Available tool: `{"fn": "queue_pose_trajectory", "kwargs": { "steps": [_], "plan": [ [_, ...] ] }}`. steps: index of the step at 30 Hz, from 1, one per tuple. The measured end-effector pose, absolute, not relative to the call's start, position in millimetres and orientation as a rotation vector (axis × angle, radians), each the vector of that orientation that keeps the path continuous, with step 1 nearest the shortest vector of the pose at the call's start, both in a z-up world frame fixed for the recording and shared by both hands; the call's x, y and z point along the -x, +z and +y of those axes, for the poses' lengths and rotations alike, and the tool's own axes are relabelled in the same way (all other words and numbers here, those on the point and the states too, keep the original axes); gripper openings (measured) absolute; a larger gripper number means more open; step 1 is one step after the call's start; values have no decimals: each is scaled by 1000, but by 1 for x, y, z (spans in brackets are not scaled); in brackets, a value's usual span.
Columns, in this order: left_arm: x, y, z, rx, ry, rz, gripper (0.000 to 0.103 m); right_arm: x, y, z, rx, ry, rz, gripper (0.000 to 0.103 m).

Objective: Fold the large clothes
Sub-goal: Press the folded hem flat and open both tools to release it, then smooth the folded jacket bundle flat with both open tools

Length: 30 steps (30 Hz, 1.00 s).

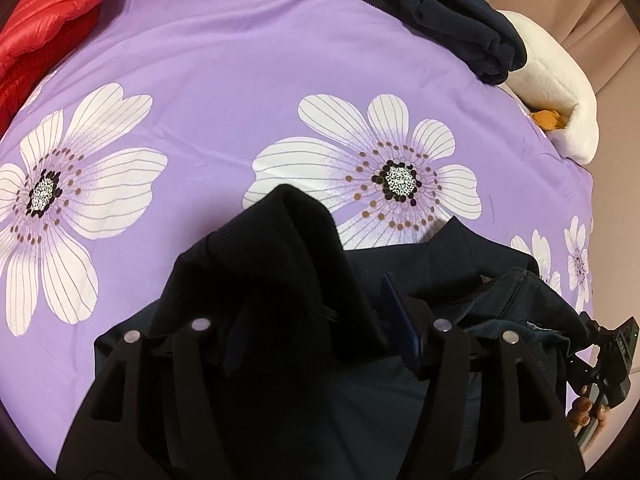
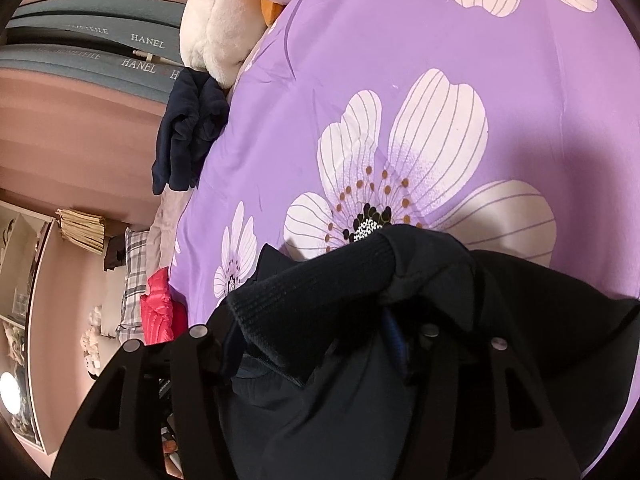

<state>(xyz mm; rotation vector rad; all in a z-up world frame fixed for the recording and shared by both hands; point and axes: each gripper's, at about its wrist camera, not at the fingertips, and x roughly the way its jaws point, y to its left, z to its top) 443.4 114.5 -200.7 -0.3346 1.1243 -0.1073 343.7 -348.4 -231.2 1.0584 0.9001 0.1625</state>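
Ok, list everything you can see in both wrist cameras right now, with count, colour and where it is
Dark jacket: one, black/navy with a ribbed cuff, bunched between both grippers over the near edge of the bed.
Bed cover: one, purple with large white flowers, spread across the bed.
Folded dark garment: one, navy, far edge of the cover, beside the plush.
Plush toy: one, cream with an orange part, far right corner.
Red puffer jacket: one, red, far left corner.
Plaid cloth: one, grey check, beside the bed in the right wrist view.
Left gripper: black, fingers closed on the jacket.
Right gripper: black, fingers closed on the jacket's cuff.
Person's hand: one, lower right of the left view, holding the other gripper's handle.
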Motion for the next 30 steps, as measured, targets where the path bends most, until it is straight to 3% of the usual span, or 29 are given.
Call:
{"fn": "queue_pose_trajectory", "kwargs": {
  "steps": [9,14,21,24,30],
  "plan": [
    [-448,-202,116,332,-99,1117,63,-349,-231,-352,-1084,166,898,64],
    [-450,-200,119,335,-72,1085,74,-353,-229,-352,-1083,174,893,71],
    [-452,-195,121,315,-47,1061,79,-353,-220,-362,-1106,171,817,77],
    [-451,-187,121,250,13,1009,91,-350,-210,-369,-1066,127,776,82],
    [-433,-167,112,153,-8,930,91,-349,-192,-346,-854,155,800,82]
  ]
}}
